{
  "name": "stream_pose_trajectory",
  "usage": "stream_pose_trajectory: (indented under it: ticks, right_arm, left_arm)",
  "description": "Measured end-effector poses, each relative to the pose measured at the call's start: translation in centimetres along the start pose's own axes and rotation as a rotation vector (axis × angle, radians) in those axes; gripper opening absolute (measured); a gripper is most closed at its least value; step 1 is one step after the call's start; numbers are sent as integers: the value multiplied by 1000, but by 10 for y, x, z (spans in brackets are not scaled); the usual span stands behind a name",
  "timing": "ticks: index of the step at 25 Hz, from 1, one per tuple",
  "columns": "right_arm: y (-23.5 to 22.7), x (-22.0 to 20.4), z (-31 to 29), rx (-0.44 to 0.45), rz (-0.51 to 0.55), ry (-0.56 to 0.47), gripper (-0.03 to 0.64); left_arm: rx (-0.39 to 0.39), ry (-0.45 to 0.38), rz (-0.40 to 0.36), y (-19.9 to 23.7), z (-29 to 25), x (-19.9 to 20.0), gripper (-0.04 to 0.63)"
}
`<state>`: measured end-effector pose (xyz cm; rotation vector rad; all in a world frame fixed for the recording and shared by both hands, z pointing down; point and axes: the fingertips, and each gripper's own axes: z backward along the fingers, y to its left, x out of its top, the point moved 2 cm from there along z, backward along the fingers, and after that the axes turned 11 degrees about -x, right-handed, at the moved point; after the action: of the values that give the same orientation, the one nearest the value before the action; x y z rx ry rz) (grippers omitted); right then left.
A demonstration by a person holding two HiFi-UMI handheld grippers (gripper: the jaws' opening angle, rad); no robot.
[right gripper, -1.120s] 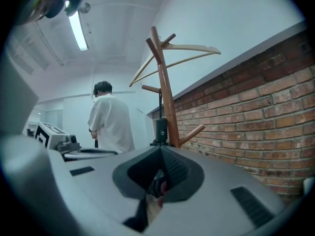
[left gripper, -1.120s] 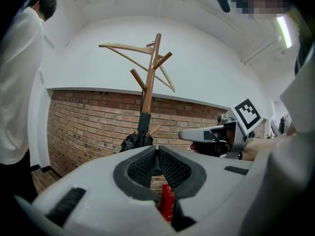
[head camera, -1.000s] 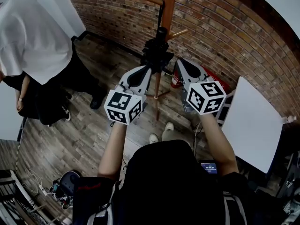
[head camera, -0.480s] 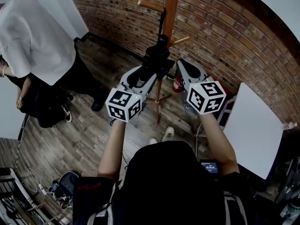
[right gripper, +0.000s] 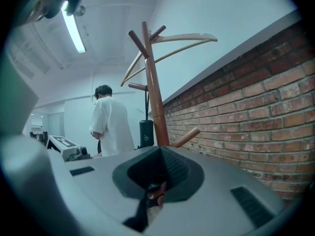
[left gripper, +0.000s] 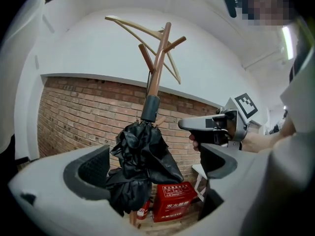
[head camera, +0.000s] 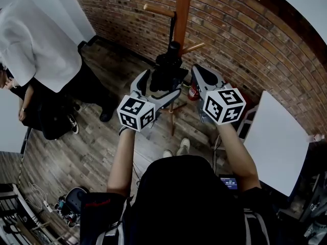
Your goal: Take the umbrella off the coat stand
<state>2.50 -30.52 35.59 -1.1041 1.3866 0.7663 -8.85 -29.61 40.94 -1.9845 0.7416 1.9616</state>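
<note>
Two grey hand-held grippers, each topped with a cube of black-and-white square markers, reach level toward a tall brown wooden coat stand (head camera: 183,9) (left gripper: 156,73) (right gripper: 153,92) in front of a red brick wall (head camera: 245,40) (left gripper: 83,112) (right gripper: 246,122).

A folded black fabric umbrella (head camera: 166,73) (left gripper: 142,161) hangs on the stand, close against the pole. Its dark cylindrical handle (left gripper: 150,107) (right gripper: 146,133) is uppermost and its crumpled canopy bunches below.

The left gripper (head camera: 161,83) (left gripper: 152,168) has just been opening its jaws, and they now stand wide apart. The umbrella's canopy sits between the two dark pads. The fabric comes close to the pad on the left of the left gripper view, but neither pad presses on it, so nothing is gripped.

The right gripper (head camera: 198,71) (left gripper: 211,127) (right gripper: 160,176) is just beside the umbrella, on its right in the head view. Its jaws are closed together with nothing held between them, and its nose points at the stand's pole and a short angled peg.

Behind the canopy, low on the brown wooden plank floor (head camera: 92,147), stands a red rectangular box with white print (left gripper: 174,205). A person in a white short-sleeved shirt (head camera: 36,40) (right gripper: 112,124) stands well apart on the far left of the head view, bent forward. A white rectangular tabletop (head camera: 278,137) lies to the right.
</note>
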Motion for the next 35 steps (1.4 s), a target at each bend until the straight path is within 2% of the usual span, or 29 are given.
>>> stream_pose_trajectory:
  ticks: [5,17,35]
  right_arm:
    - [-8,-2,-5,4,-3,8,29]
    - [-26,-1,-19,17,3,21,29]
    - [-40,2,-38,52,12,29,29]
  left_arm:
    - [23,22,-9,5,-9,-7,558]
    - [40,27,18,20,-31,-13,558]
    - [69,39,7,36,-57,-12,557]
